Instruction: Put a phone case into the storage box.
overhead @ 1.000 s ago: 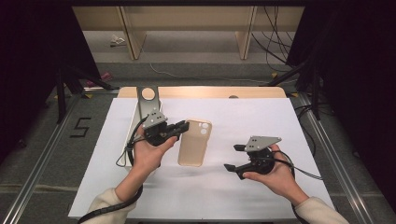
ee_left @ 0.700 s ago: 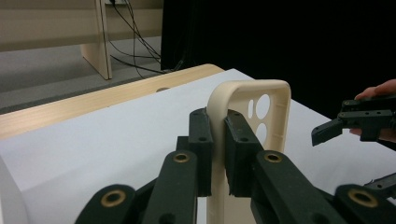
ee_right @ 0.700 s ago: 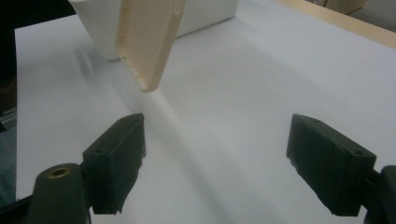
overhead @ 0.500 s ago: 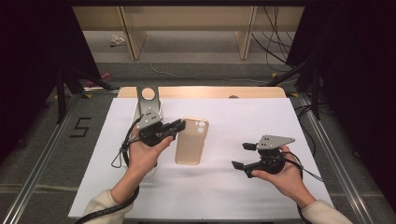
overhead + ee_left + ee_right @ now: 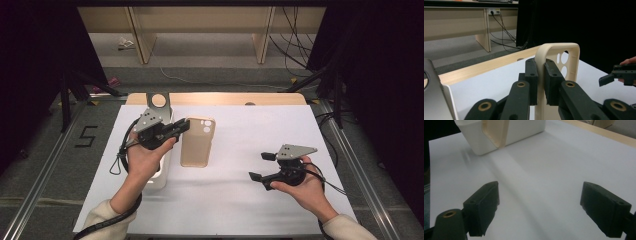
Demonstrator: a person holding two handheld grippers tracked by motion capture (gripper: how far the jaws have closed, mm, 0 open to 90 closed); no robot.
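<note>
A beige phone case with camera cut-outs is held over the white sheet left of centre. My left gripper is shut on its left rim near the camera end. In the left gripper view the two pads pinch the thin rim of the case. My right gripper hovers low at the right, apart from the case. Its jaws have just been opening and stand open with nothing between them. The right gripper view has its gripper over bare sheet, with the case's edge far ahead.
A white box lies under the left hand, beside the case, and appears as the white box in the right gripper view. A grey metal stand rises at the wooden back edge. Black cables trail from both grippers.
The left gripper has carried the case a little up and toward the far left. The right gripper's jaws have spread wider, and its hand has barely shifted.
</note>
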